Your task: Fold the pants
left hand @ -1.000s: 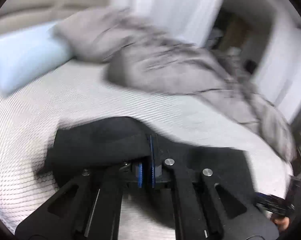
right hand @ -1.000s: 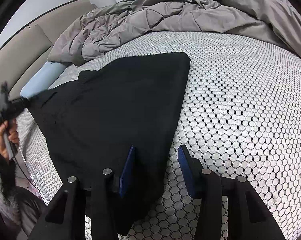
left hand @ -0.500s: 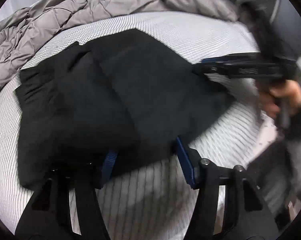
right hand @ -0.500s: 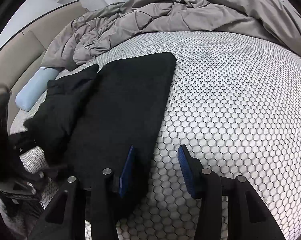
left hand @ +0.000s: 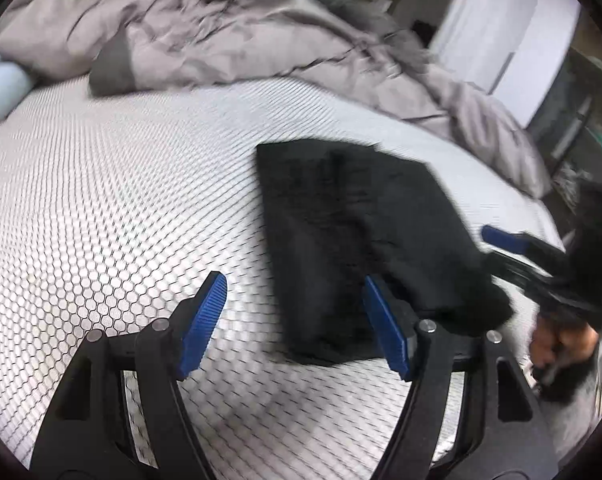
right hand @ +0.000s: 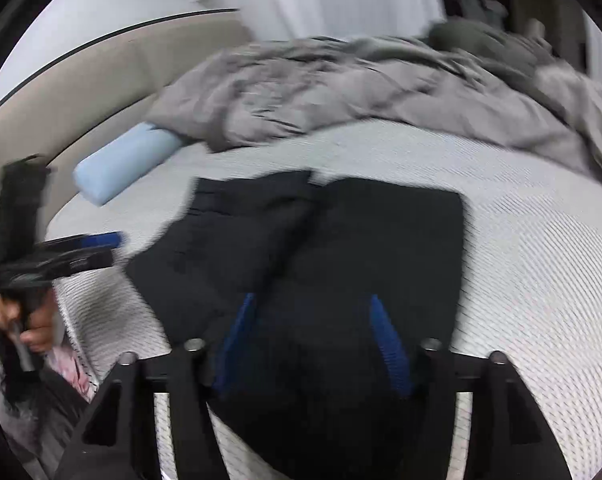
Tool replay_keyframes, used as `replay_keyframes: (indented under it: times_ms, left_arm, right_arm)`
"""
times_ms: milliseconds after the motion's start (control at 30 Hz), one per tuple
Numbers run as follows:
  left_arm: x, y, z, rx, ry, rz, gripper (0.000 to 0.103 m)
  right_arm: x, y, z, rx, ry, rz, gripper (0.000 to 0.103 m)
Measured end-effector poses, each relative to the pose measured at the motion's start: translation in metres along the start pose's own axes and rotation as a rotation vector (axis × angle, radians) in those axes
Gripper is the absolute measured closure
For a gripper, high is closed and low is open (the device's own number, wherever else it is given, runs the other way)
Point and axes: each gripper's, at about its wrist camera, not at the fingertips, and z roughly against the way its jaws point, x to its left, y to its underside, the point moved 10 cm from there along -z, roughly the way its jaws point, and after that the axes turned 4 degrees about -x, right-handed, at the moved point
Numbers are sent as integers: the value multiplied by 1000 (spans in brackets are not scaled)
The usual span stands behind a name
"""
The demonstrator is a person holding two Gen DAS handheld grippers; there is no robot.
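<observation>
The black pants [left hand: 353, 240] lie folded on the white honeycomb-pattern mattress [left hand: 121, 200]. In the right wrist view the pants [right hand: 341, 248] show one part laid over another. My left gripper [left hand: 293, 300] is open and empty, hovering just left of the pants' near edge; it also shows at the left of the right wrist view [right hand: 97, 246]. My right gripper [right hand: 313, 312] is open and empty, over the near end of the pants; it also shows at the right of the left wrist view [left hand: 509, 240]. Both views are motion-blurred.
A crumpled grey duvet [left hand: 241, 40] covers the far side of the bed, also in the right wrist view [right hand: 361, 84]. A light blue bolster pillow [right hand: 125, 160] lies by the beige headboard [right hand: 81, 92]. The mattress edge runs near the hands.
My left gripper let go of the pants, opened and swung back over bare mattress. The pants now lie folded over. My right gripper stayed open and shifted over the pants' near end.
</observation>
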Motion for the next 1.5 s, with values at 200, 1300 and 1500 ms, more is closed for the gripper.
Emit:
replay_keyframes:
  times_ms: [200,1300,1500]
  left_arm:
    - [34,14,-34,99,-75,16,35]
    - [48,20,-39,128,-32,54,31]
    - [47,17,-42,131,-48,51,31]
  right_arm:
    - [78,3,-33,41,-67,189,37]
    - [-2,-8,0,-135,3,-192,74]
    - [-50,17,34,-82,-68,-330,49]
